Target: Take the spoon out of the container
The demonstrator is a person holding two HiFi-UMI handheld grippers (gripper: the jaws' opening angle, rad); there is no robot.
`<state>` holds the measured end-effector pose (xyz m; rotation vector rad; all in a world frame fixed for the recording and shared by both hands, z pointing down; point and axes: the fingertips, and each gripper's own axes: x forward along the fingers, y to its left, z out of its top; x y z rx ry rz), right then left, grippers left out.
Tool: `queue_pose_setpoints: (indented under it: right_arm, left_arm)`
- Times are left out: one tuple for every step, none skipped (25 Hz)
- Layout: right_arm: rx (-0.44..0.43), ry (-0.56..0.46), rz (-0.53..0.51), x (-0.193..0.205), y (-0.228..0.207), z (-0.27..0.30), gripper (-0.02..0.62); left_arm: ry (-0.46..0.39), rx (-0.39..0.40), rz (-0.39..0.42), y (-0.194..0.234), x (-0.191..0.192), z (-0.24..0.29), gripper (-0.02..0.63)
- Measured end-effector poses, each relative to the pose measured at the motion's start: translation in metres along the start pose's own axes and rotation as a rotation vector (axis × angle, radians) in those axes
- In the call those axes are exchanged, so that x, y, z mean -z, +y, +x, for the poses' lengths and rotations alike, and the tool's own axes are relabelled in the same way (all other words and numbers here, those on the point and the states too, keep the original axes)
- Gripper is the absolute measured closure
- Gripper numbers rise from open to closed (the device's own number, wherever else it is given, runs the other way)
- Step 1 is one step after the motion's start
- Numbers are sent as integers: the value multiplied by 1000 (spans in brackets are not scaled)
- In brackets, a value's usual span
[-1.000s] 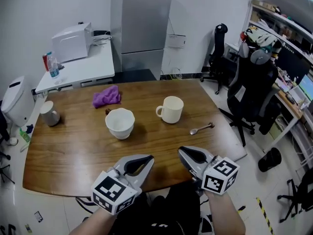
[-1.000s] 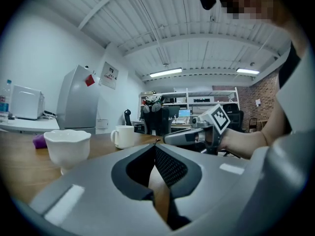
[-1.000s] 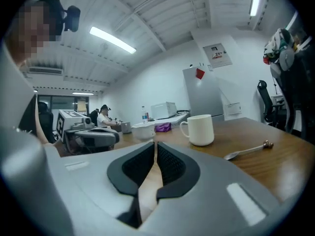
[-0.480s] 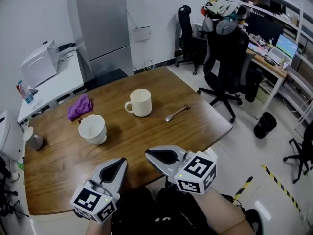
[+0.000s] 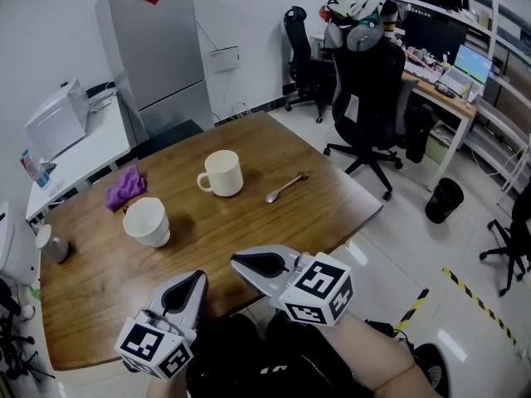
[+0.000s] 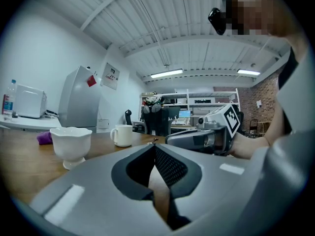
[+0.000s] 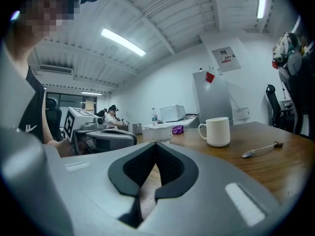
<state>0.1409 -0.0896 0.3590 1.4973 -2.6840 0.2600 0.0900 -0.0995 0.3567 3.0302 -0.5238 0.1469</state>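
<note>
Right gripper shifted, jaws together; spoon lies near mug.

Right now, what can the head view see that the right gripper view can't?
Only the head view shows the bin and the striped floor tape. Only the right gripper view shows the ceiling lights. Both show the mug, the spoon lying on the table, the purple cloth, the left gripper and the right gripper, its jaws shut on nothing.
</note>
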Motion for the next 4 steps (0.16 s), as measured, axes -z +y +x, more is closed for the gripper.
queue_pose_setpoints:
  right_arm:
    - [-2,2,-4,0,1,-1,594]
    - [-6,5,-9,0,2,-1,594]
    - [-9,8,-15,0,2,-2,594]
    - [-12,11,-21,0,3,-3,594]
  left_arm:
    - [-2,-1,2,-1,-1,0,594]
    - [-4,-1,5,-3,-1,0,594]
    - [-6,-2,8,-4,-2,0,594]
    - [-8,-3,11,-5,-3,-1,594]
